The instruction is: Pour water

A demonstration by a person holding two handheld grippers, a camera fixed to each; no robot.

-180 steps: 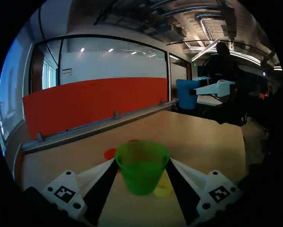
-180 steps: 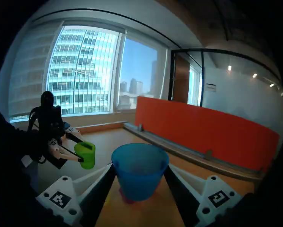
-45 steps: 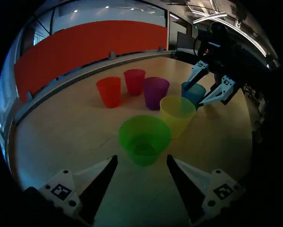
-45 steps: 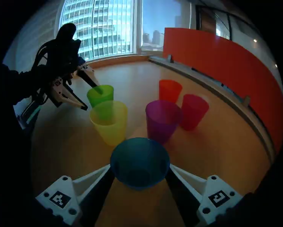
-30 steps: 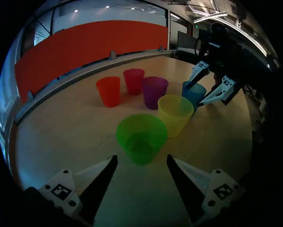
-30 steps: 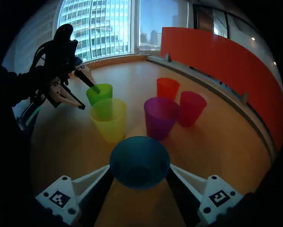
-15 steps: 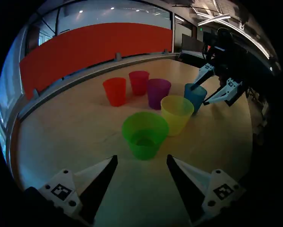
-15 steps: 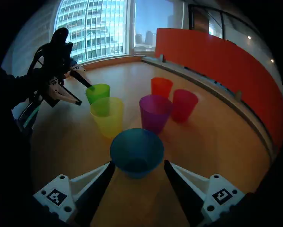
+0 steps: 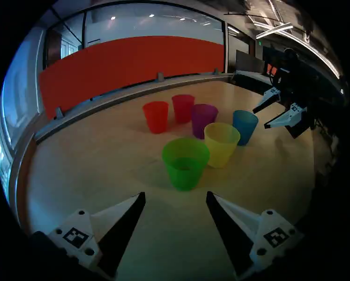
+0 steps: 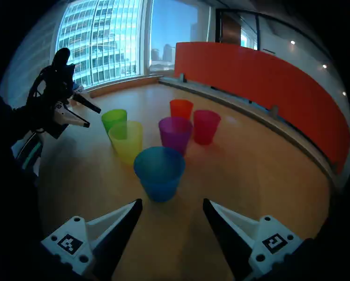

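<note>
A green cup (image 9: 185, 162) stands upright on the wooden table (image 9: 90, 159), a short way ahead of my open left gripper (image 9: 175, 199). The same green cup (image 10: 114, 120) sits far left in the right gripper view. A blue cup (image 10: 159, 173) stands just beyond my open right gripper (image 10: 171, 204), free of the fingers. The blue cup (image 9: 245, 126) and the right gripper (image 9: 274, 115) appear at the right in the left gripper view, apart from each other. The left gripper (image 10: 84, 114) is seen at the left in the right gripper view, held by a dark-sleeved person.
Between the two cups stand a yellow cup (image 9: 220, 143), a purple cup (image 9: 203, 119), a pink-red cup (image 9: 182, 107) and an orange cup (image 9: 155, 116), close together. An orange partition (image 9: 128, 65) with a metal rail runs along the table's far edge. Large windows (image 10: 104, 42) lie behind.
Both grippers have let go of their cups on the table and drawn back; each cup now stands farther from its gripper's open fingers than half a second ago.
</note>
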